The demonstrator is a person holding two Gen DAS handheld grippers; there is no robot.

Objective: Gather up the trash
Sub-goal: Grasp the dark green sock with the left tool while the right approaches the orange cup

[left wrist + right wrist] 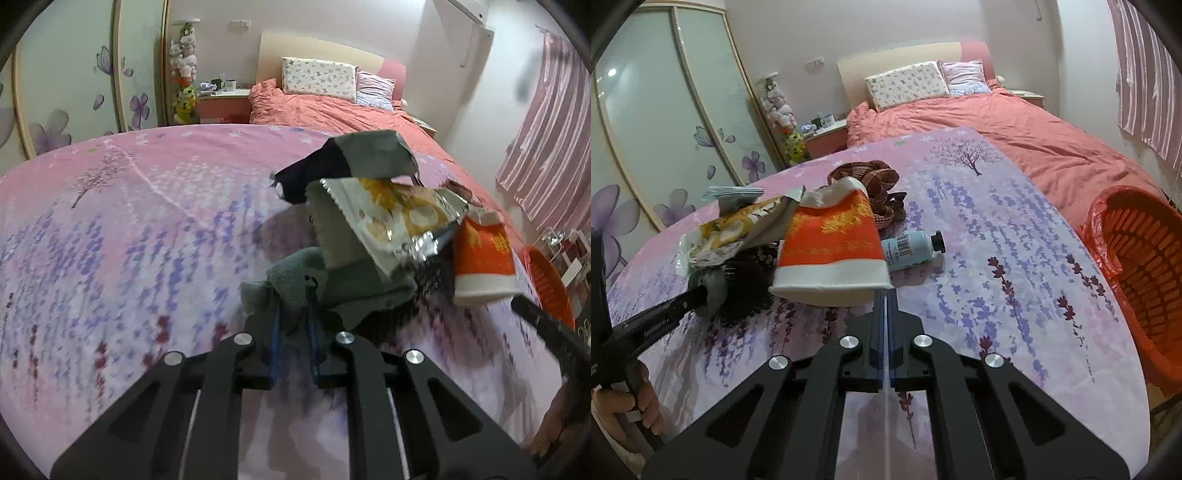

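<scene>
While both tools sit low over the table with its pink and lavender flowered cloth, each one is closed on something from the heap of litter. The left tool has its fingers pinched on a grey-green cloth, which lies crumpled under a snack wrapper with a silver torn edge. A dark grey-green packet sticks up behind the wrapper.

The right tool has its jaws pressed together on the rim of an orange and white paper cup. The cup lies on its side, its white rim toward the tool and its base pointing away. Just beside the cup, on its right in the right wrist view, lies a pale blue tube with a black cap, touching the table. Behind the cup rests a brown woven belt, coiled loosely. A dark speckled cloth lies under the wrapper, left of the cup.

An orange basket lined with a red bag stands off the right edge of the table, well apart from the heap. A hand grips the handle of the left tool at the lower left. Beyond the table stands a bed with a salmon cover.
</scene>
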